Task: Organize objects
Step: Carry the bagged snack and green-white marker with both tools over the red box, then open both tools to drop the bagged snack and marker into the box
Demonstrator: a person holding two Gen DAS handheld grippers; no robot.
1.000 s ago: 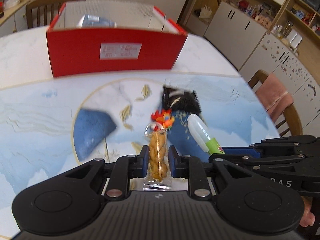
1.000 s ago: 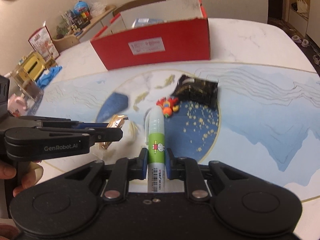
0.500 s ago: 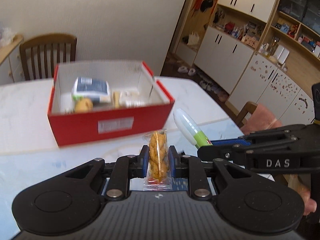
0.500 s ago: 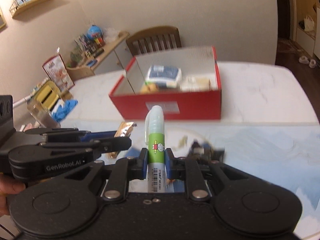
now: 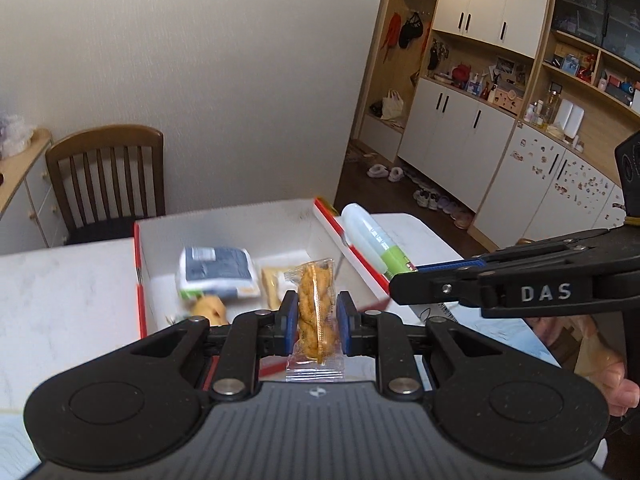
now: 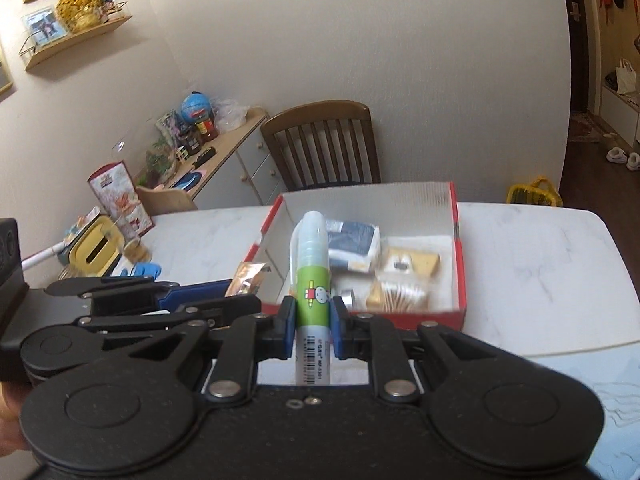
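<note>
Left tongs (image 5: 317, 316) clench a snack packet (image 5: 316, 312), right tongs (image 6: 313, 322) a glue stick (image 6: 314, 276), near the red box (image 6: 460, 256) holding packets on the counter (image 6: 540, 248); chair (image 6: 324, 144) beyond

The box (image 6: 458, 240) sits on the table (image 6: 540, 264) ahead of both grippers, a chair (image 6: 324, 144) behind it, packets (image 6: 354, 242) lying inside.

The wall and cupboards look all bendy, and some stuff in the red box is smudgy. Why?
Left wrist view: fisheye lens curves the cupboards; the blue-and-white packet in the red box is blurred. Right wrist view: the wall edge bows; the glue stick stays sharp.
</note>
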